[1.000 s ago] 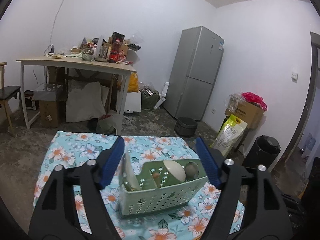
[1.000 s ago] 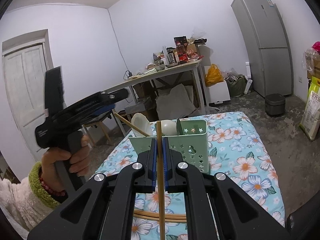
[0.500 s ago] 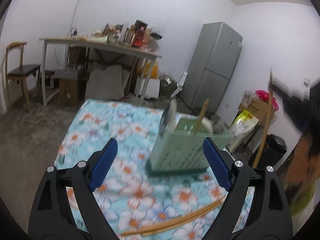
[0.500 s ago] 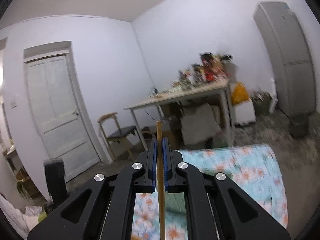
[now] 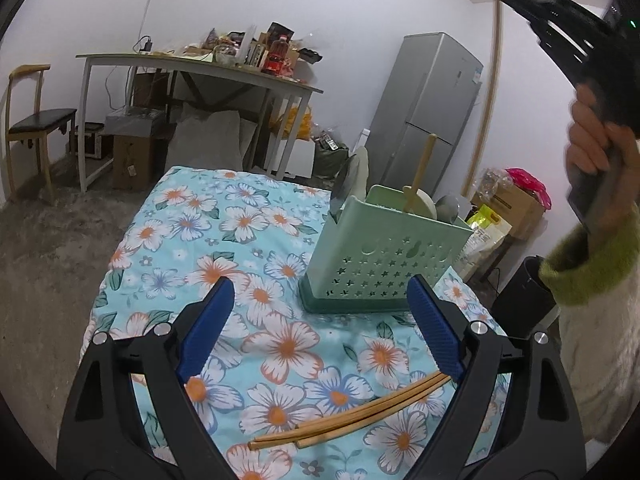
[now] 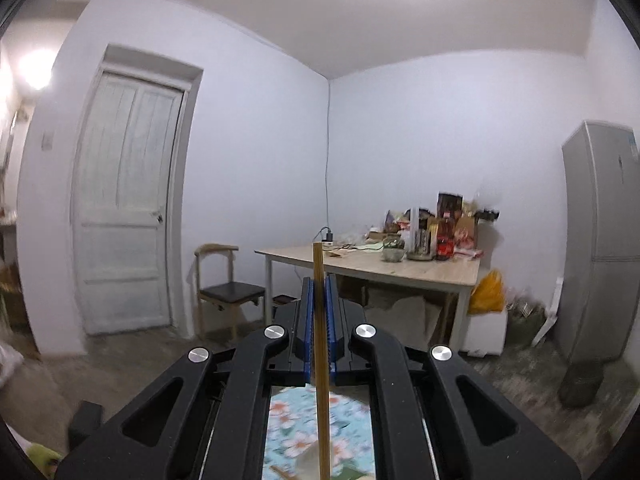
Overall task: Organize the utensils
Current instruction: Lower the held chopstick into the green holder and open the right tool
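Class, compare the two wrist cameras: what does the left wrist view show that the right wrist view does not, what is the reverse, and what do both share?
Only the left wrist view: the pale green perforated plastic utensil basket, two wooden chopsticks lying on the cloth, and the open left tool.

Only the right wrist view: the white panelled door.

Both: the single wooden chopstick clamped upright in the shut right tool, the blue floral tablecloth, the grey fridge and the cluttered wooden table.
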